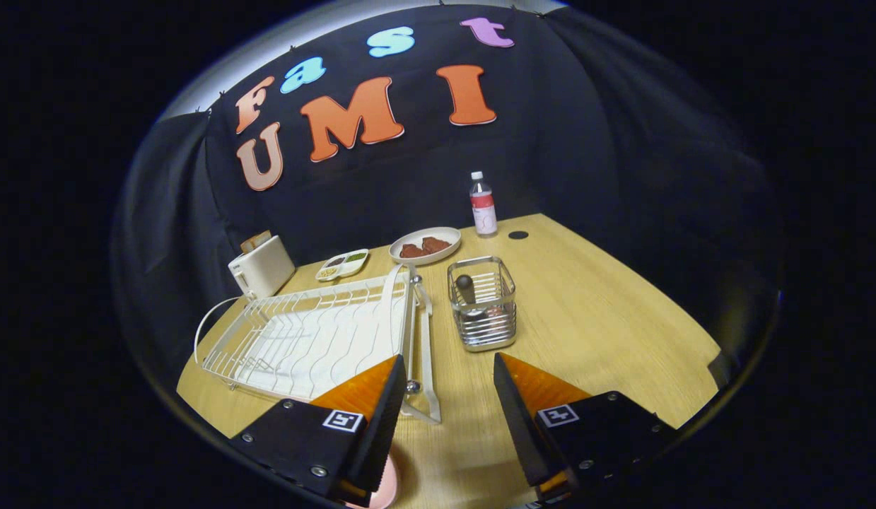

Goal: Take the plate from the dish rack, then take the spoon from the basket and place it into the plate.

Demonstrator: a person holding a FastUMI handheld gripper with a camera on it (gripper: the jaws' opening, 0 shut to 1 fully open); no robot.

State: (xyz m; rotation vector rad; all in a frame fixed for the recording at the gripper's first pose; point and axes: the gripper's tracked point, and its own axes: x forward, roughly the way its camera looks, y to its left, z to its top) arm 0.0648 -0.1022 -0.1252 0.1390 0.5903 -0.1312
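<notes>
gripper (448, 367): fingers spread wide, nothing between them, hovering over bare wooden tabletop (607, 318)
white wire dish rack (310, 339): on the table ahead-left of the fingers, near corner just beside the left finger; slots look empty
pink plate (384, 488): only an edge visible, low beside the left finger; can't tell whether it rests on the table
square metal wire basket (482, 304): ahead of the fingers, just right of the rack
spoon (466, 288): dark handle standing up inside the basket
back row: white toaster (261, 265), small divided tray (343, 264), shallow plate with brown food (425, 245), clear bottle with red label (483, 205), all beyond rack and basket, near the wall
</notes>
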